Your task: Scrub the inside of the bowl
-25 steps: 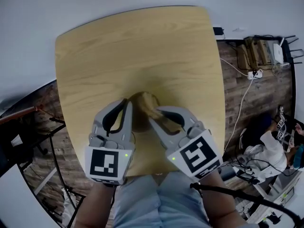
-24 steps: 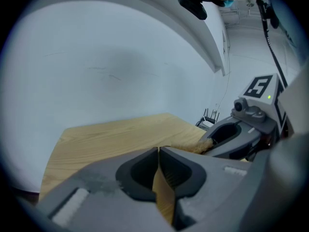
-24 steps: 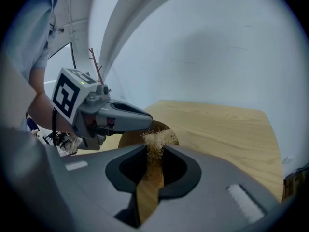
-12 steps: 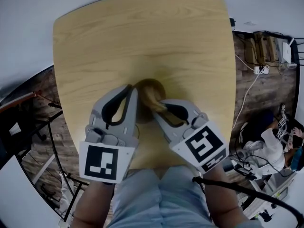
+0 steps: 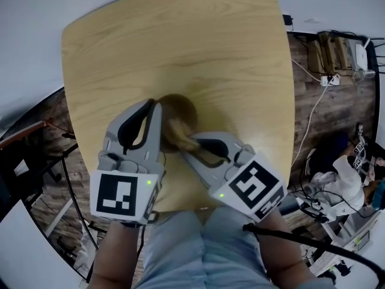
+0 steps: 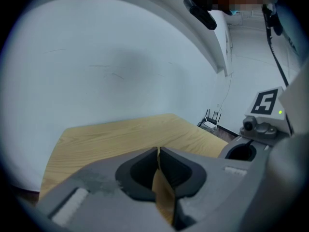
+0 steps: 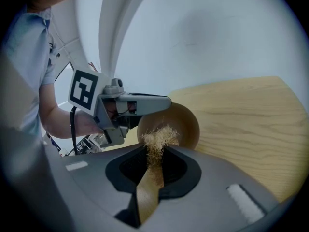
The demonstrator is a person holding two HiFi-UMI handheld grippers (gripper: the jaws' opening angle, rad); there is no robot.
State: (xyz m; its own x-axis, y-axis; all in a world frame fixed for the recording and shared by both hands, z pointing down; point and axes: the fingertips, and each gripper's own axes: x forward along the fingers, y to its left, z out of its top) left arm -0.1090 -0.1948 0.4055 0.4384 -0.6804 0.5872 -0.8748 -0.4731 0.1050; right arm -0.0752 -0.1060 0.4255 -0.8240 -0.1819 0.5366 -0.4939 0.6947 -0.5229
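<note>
Quick headcount from my feed:

- 1 table [image 5: 180, 41], light wood, and it's the only one I can see.
- 1 bowl [image 5: 179, 106], brown. Just the one.
- 1 scrubber [image 7: 158, 137], a fuzzy tuft of pale fibres.
- 2 claws: left claw [image 6: 158, 153] and right claw [image 7: 154, 154].
- 2 marker cubes, one per claw: [image 5: 123, 196] and [image 5: 249, 185].
- 1 person [image 5: 346, 182] sitting on the floor off to the right.
- A few cables over there too, too tangled for me to count.

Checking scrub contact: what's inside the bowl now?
A fibre scrubber, held by the right gripper, sits at the wooden bowl mouth. The visible inner wall looks bare. The tuft covers the lower interior, so contact can't be confirmed.
</note>
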